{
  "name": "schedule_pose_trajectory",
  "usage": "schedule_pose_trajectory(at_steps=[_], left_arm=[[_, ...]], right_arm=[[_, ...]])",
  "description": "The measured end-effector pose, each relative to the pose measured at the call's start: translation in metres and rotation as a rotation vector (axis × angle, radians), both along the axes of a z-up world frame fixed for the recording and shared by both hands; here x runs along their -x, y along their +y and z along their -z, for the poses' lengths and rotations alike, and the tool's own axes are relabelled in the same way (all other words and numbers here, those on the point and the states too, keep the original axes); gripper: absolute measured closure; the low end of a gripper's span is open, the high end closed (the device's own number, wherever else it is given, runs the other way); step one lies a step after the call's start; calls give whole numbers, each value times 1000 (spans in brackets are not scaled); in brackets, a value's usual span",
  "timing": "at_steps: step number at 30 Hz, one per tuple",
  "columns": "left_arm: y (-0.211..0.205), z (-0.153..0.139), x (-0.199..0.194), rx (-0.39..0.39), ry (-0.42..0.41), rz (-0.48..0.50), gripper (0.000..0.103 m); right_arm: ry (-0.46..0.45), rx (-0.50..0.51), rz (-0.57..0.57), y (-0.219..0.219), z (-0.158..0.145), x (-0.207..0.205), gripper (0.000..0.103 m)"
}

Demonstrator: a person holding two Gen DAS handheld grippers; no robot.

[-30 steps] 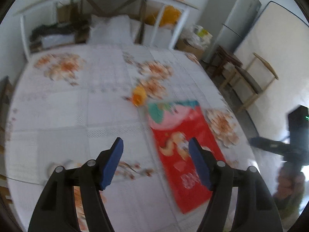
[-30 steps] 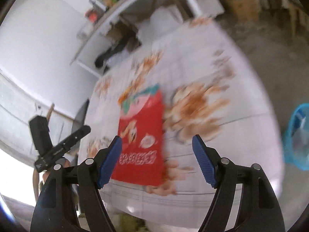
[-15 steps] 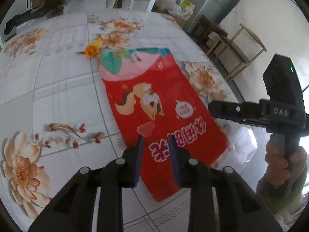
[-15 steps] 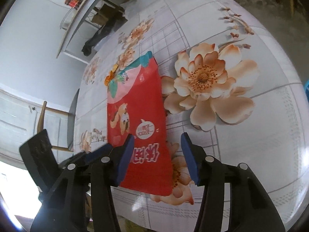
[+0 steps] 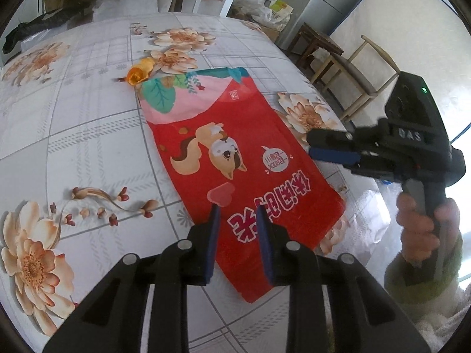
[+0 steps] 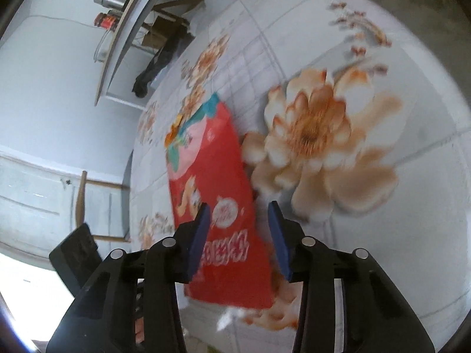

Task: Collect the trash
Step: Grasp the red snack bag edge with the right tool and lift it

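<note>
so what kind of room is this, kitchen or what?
Looks like a lived-in home dining or kitchen area, not a lab. A table with a floral cloth, a grey fridge in the far corner, wooden chairs beside it, and a cluttered shelf against the wall.

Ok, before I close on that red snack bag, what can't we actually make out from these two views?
- Red snack bag: near end hidden behind the left gripper in the left wrist view, so pad contact is unclear.
- Right wrist view: motion blur smears the bag's print and its edge by the right gripper, whose jaws have just been closing.
- Orange scrap at the bag's far corner: too small to identify.
- Whether the bag is empty: not visible.
</note>
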State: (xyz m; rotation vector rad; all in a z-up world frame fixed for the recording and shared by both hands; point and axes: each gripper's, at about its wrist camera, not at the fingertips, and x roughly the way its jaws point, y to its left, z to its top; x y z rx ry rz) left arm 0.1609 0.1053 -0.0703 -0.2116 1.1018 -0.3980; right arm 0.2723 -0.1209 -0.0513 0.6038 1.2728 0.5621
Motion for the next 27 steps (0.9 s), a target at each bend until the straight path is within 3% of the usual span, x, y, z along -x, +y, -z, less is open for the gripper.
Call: schedule_pose_trajectory(at_steps=[7,16,20,27], left_arm=[[1,0,-1,6,1,-3,79],[4,0,-1,5,0,-1,79],[2,0,-1,-5,-6,3,79],[2,0,1,-10,-9,5,79]], right_arm=[[31,5,-84,19,0,-3,63],[151,-265,-152,9,16,3,56],[73,-98,-120,14,5,6,60],[-56,119,-102,35,-10,12,82]])
